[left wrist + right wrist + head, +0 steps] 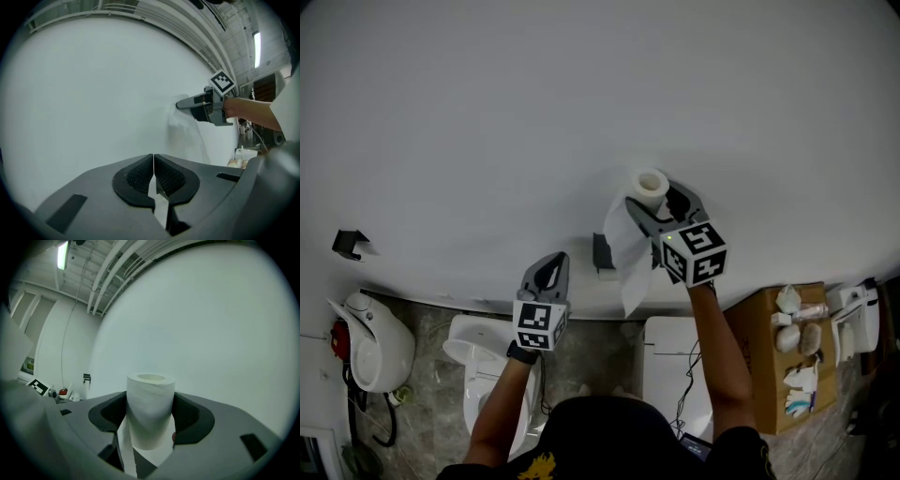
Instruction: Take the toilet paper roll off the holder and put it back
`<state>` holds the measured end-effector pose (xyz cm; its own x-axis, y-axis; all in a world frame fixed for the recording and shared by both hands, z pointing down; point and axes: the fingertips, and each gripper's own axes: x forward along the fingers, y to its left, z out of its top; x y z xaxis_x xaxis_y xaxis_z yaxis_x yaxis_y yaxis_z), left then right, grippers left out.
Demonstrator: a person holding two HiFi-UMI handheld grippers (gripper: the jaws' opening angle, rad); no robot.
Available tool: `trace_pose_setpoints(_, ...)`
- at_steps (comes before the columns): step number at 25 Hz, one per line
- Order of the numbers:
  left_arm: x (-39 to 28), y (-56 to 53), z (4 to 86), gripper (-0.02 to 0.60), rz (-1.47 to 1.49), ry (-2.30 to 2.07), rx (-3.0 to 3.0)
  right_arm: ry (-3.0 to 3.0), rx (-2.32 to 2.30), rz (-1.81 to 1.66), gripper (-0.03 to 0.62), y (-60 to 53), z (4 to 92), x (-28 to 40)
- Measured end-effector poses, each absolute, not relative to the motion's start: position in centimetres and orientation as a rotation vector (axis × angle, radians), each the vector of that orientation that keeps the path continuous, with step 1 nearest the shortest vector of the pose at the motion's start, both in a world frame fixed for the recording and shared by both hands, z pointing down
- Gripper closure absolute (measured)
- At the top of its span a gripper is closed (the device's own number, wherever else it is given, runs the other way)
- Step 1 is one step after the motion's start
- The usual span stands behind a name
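Within right hand-held gripper, toilet paper roll stands clamped.

Two tools; one toilet paper roll; one cardboard box.

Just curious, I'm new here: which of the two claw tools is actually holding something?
The right gripper: its jaws clamp the toilet paper roll. The left gripper has its jaws closed together on nothing.
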<state>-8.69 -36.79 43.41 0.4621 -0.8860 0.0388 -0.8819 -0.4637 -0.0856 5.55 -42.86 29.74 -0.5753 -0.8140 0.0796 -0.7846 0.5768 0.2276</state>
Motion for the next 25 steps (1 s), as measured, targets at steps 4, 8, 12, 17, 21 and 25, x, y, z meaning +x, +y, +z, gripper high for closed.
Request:
trace_pose_setpoints(4,-8.5,-36.7,43.3,0.563,-0.126,1.591,-2.641,-2.658,1.317,-0.306,0.309,-42.6,25.8,5.3)
trace_pose_setpoints(8,-8.3,-36.5,42.9,0.563,-0.125,1.578,-2.641,-2.68,1.28,-0.349,0.309,-42.3,22.3,5.1)
trace_pose_setpoints(12,-8.1,-36.3,42.6,0.563,-0.123,1.57,-2.641,-2.708,1.271,-0.4,0.309,-41.8,18.3,5.1)
trace_pose_setpoints(17,-8.1,-36.2,42.4,0.563,-0.123,1.573,-2.637,-2.749,1.271,-0.434,0.309,-41.4,15.0,5.4)
trace_pose_setpoints(21,-8.1,-36.3,42.3,0.563,-0.121,1.575,-2.634,-2.742,1.261,-0.43,0.309,-41.6,15.0,5.4)
trace_pose_setpoints(25,-7.8,-36.3,42.1,0.563,-0.125,1.574,-2.634,-2.748,1.26,-0.42,0.309,-41.7,15.0,5.8)
